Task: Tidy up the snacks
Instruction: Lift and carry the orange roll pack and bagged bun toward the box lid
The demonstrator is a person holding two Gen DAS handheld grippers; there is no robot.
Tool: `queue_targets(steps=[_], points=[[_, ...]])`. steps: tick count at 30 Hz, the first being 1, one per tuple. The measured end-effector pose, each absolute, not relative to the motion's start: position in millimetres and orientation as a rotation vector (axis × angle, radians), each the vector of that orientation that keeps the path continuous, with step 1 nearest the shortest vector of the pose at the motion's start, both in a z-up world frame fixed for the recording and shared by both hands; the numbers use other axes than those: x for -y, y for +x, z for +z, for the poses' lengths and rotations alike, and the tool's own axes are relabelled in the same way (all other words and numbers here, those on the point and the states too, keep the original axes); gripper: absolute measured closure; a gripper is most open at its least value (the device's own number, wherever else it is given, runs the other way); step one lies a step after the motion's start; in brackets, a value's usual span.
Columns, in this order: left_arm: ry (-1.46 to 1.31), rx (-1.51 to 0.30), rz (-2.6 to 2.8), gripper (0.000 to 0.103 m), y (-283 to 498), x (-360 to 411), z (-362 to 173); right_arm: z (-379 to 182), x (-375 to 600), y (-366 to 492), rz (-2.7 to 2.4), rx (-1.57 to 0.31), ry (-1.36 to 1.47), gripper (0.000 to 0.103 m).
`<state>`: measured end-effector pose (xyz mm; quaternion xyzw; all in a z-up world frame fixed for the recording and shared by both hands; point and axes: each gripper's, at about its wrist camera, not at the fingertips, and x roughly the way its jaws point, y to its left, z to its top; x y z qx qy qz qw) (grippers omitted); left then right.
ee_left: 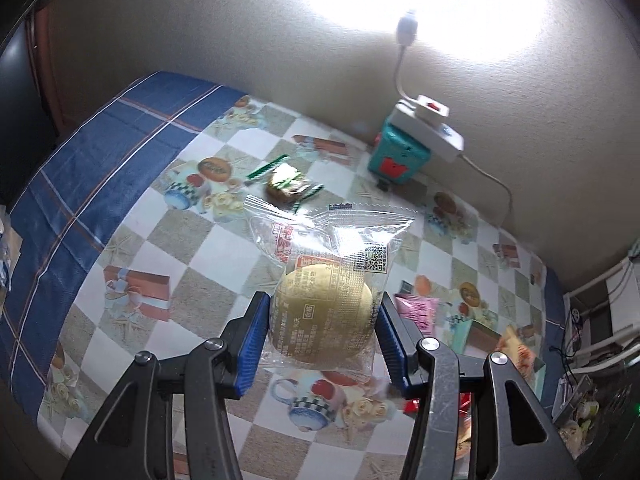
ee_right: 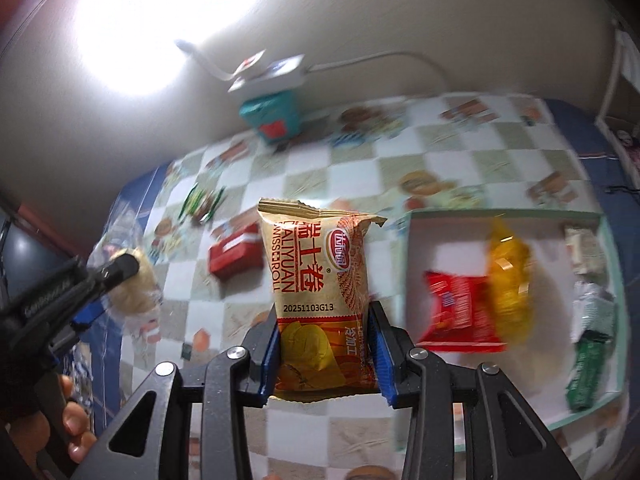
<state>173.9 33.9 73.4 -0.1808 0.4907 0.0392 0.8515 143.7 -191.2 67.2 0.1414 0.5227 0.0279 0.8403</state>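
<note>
Right wrist alone: snack tray [ee_right: 412,280]; right tongs [ee_right: 326,354] clamping Swiss-roll packet [ee_right: 316,280], left tongs [ee_left: 320,344] clamping bun [ee_left: 322,312].

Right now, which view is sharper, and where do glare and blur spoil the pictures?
Left wrist view: mostly sharp; the lamp's glare washes out the wall, and the clear wrapped bun in the left gripper reflects some light. Right wrist view: the Swiss roll packet in the right gripper is sharp, but the tablecloth and the tray are smeared; glare upper left.
</note>
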Motion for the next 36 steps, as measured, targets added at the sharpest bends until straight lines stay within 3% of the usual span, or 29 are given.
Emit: queue_targets(steps=[16,36], points=[[-0.295,-0.980,-0.073,0.049,186,60,94,86,306,131,-0.140,-1.003,0.413,0.061],[-0.112,-1.009,-0.253,0.049,202,179,40,33,378,138,-0.274,-1.094,0.493,0.061]])
